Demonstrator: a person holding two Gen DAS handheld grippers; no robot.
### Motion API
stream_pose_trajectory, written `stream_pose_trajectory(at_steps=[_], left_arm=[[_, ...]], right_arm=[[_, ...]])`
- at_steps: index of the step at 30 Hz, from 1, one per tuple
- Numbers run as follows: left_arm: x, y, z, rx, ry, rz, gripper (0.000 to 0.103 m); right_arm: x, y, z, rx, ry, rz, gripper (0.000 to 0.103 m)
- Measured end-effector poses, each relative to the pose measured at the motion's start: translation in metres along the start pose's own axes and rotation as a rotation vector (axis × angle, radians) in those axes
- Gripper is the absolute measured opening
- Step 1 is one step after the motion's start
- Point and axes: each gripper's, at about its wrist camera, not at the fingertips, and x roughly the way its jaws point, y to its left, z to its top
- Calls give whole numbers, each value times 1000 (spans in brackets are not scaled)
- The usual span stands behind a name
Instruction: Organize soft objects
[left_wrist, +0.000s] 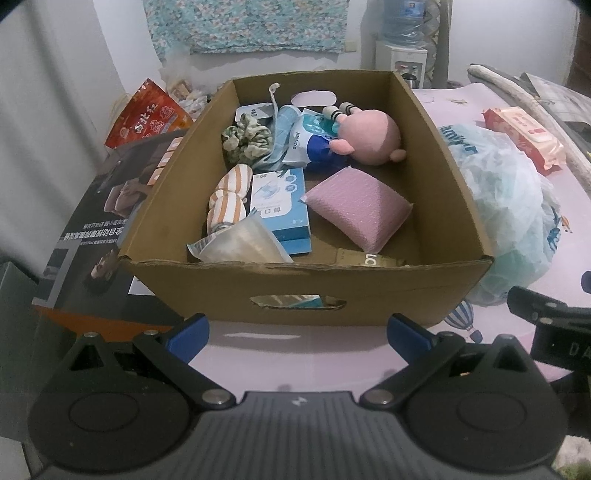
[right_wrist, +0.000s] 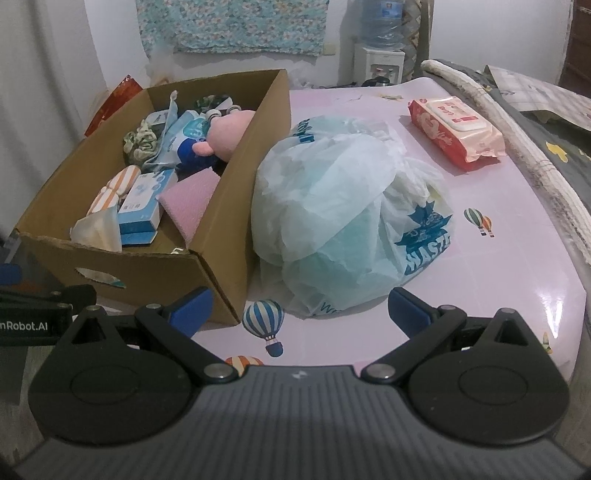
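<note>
Two grippers here, both with their blue-tipped fingers spread wide and nothing held. The left gripper (left_wrist: 297, 338) sits low, just in front of the near wall of a cardboard box (left_wrist: 369, 295), with the box's cut-out handle hole sitting between its fingers.

Inside the box, straight ahead of the left fingers: a pink sponge pad (left_wrist: 358, 206) toward the right finger's side, a blue-and-white packet (left_wrist: 282, 206) stacked on another toward the left finger's side, and a striped orange-and-white cloth (left_wrist: 229, 199) further left against the wall. A crinkly clear wrapper (left_wrist: 240, 243) leans at the near-left corner. Deeper in there's a green patterned scrunchie (left_wrist: 247, 142), a pack of wipes or tissues with blue print (left_wrist: 306, 140), and a pink plush doll (left_wrist: 369, 138) lying on its side near the far-right corner.

The right gripper (right_wrist: 299, 308) hovers over a pink tablecloth with hot-air balloons (right_wrist: 480, 295). Right ahead between its fingers is a crumpled pale-blue plastic bag (right_wrist: 351, 214), pressed up against the box's outer wall on the left finger's side. Beyond the right finger, well apart from the bag, lies a red-and-pink pack of wet wipes (right_wrist: 456, 127).
</note>
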Motion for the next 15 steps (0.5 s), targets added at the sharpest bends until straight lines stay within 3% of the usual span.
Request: stream_pose_trajectory(at_steps=[15], left_arm=[[1,1,0,-3,3,1,103]], right_arm=[[2,2,0,-1,9,8,102]])
